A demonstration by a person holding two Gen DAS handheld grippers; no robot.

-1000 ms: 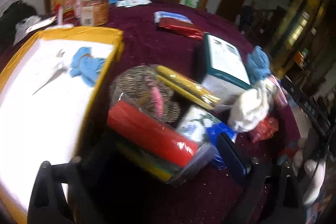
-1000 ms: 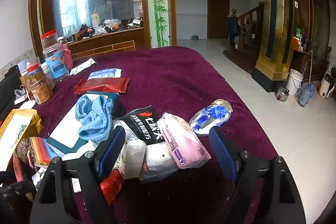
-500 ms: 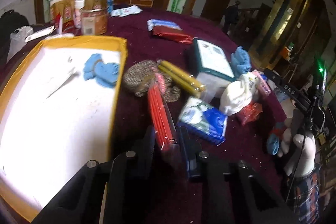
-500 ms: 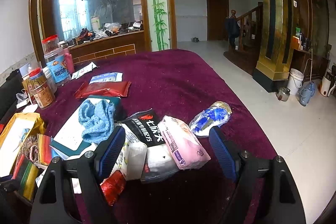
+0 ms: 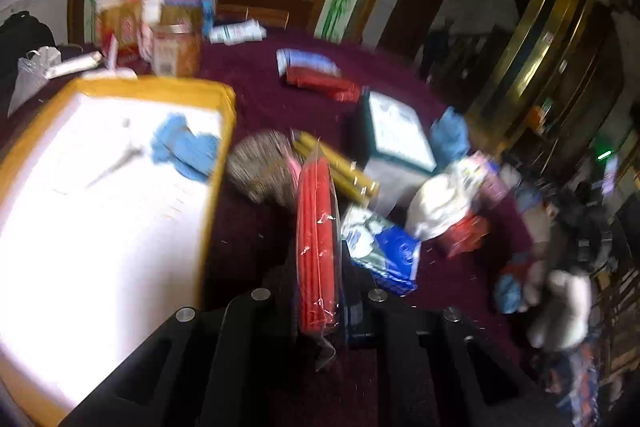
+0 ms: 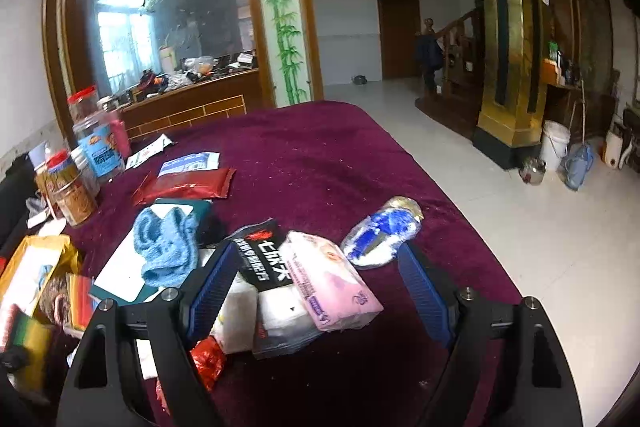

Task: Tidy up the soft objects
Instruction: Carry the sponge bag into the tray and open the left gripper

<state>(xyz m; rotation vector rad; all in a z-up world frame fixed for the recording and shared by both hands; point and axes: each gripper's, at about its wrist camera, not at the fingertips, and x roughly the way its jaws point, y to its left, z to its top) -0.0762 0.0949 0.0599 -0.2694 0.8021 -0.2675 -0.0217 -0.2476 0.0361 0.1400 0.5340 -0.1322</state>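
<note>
My left gripper (image 5: 320,303) is shut on a flat red pack in clear wrap (image 5: 316,235), held on edge above the maroon table (image 5: 256,95). To its left lies a yellow-rimmed white tray (image 5: 224,95) with a blue cloth (image 5: 184,147) in it. My right gripper (image 6: 316,291) stands open over a pink tissue pack (image 6: 332,283) and a black-and-white pack (image 6: 264,259), pads apart from both. A blue knitted cloth (image 6: 166,247) lies left of its fingers. A blue-and-white bag (image 6: 380,231) lies just beyond its right finger.
Jars (image 6: 96,147) stand at the table's far left. A red foil pouch (image 6: 188,185), a teal box (image 5: 392,131), a speckled pouch (image 5: 264,167), yellow sticks (image 5: 340,171) and a blue tissue pack (image 5: 384,251) crowd the middle. A gloved hand (image 5: 560,299) shows at the right.
My left gripper closed on the red pack, which turned onto its edge and rose off the table. The right gripper stayed still and open.
</note>
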